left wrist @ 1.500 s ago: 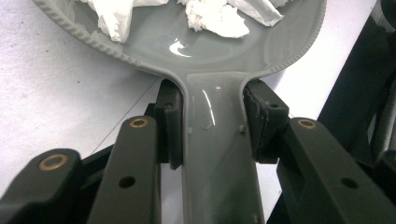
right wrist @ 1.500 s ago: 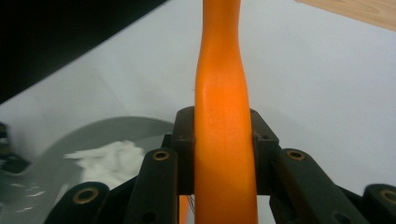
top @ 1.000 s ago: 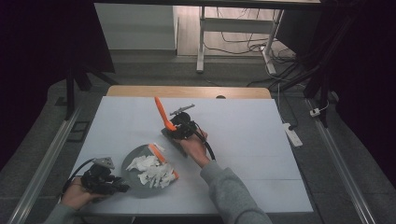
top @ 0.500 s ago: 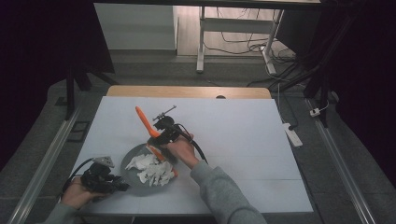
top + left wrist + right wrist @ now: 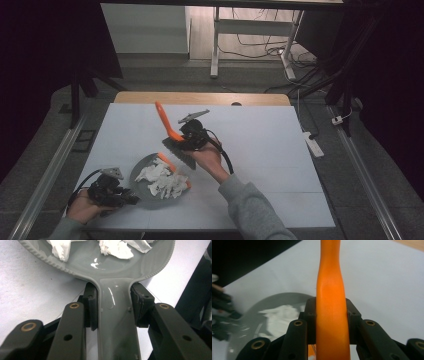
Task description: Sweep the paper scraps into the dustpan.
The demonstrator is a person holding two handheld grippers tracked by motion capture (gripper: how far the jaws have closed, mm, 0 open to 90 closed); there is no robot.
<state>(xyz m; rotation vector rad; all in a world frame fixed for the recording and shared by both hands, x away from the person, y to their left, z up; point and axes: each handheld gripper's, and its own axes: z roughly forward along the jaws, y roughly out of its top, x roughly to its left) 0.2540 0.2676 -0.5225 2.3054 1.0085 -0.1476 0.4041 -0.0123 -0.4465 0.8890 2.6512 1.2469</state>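
Sweeping with brush and dustpan. The left gripper (image 5: pixel 113 307) pinches the handle of the grey dustpan (image 5: pixel 142 172), which rests on the table (image 5: pixel 260 145) and already holds white scraps (image 5: pixel 162 181). The right gripper (image 5: pixel 331 322) clamps the orange brush (image 5: pixel 170 131), raised just beyond the dustpan. Sweeping looks largely done; emptying remains.

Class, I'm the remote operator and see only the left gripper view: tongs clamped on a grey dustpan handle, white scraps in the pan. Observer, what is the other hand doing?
Observer: The right tongs are shut on the orange handle of a brush.
Operator: Where is that brush?
Observer: In the high view its dark bristles are by the far edge of the dustpan, with the handle slanting up and away.
Operator: Anything else in the pan?
Observer: Yes, orange pieces beside the white scraps.
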